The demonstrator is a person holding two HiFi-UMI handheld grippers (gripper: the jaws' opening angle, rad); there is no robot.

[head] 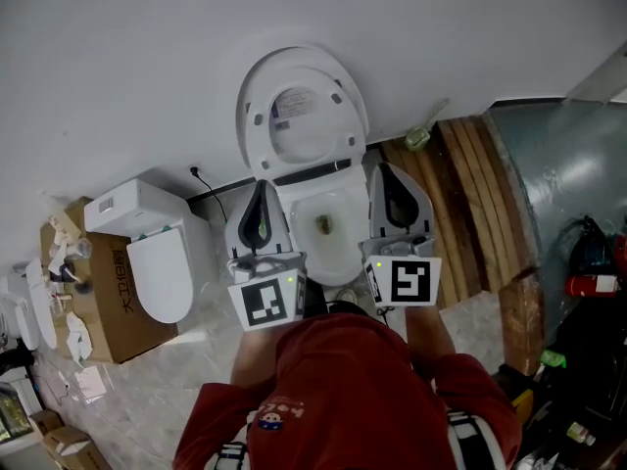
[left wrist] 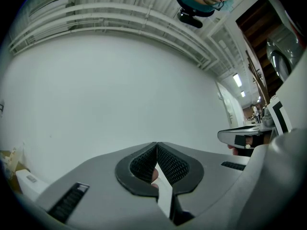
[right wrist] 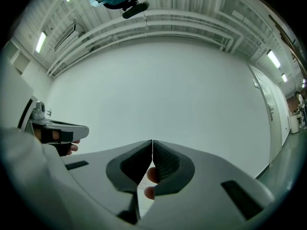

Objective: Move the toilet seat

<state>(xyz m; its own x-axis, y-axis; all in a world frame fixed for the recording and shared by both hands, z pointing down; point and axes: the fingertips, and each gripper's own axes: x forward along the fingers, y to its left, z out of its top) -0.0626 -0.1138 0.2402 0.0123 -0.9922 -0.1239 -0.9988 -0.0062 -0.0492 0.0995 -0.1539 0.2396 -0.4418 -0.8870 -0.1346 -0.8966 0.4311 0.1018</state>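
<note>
My left gripper (left wrist: 157, 150) is clenched. In its own view the two dark ribbed pads meet tip to tip with nothing between them, and only a fingertip of the holding hand shows through the slit below. My right gripper (right wrist: 152, 147) is clenched the same way and is just as empty.

In the head view both sit at centre frame, one on each side of the white ceramic toilet bowl (head: 345, 262), pointing toward the white wall (head: 147, 67). Neither one touches the toilet. The bowl holds a little water with a brownish patch (head: 323, 225) at the bottom.

The white oval plastic toilet seat (head: 257, 135) is just above the bowl in the frame. It stands raised and leans back against the wall. Small bumpers sit round its ring, and a pale label shows in the middle of the lid behind it.

At the left edge, a brown printed cardboard box (head: 108, 316) stands on the pale marbled floor (head: 186, 380). A second white toilet with its lid down (head: 162, 272) is right beside it, and I cannot make out what the box contains. Brown wooden planks (head: 470, 194) lean at the right of the frame.

My red sleeves and shoulders (head: 343, 399) cover the front rim of the bowl. Both gripper views take in only wall and ceiling, so neither shows the seat. The clutter at the lower corners is too small to name.
</note>
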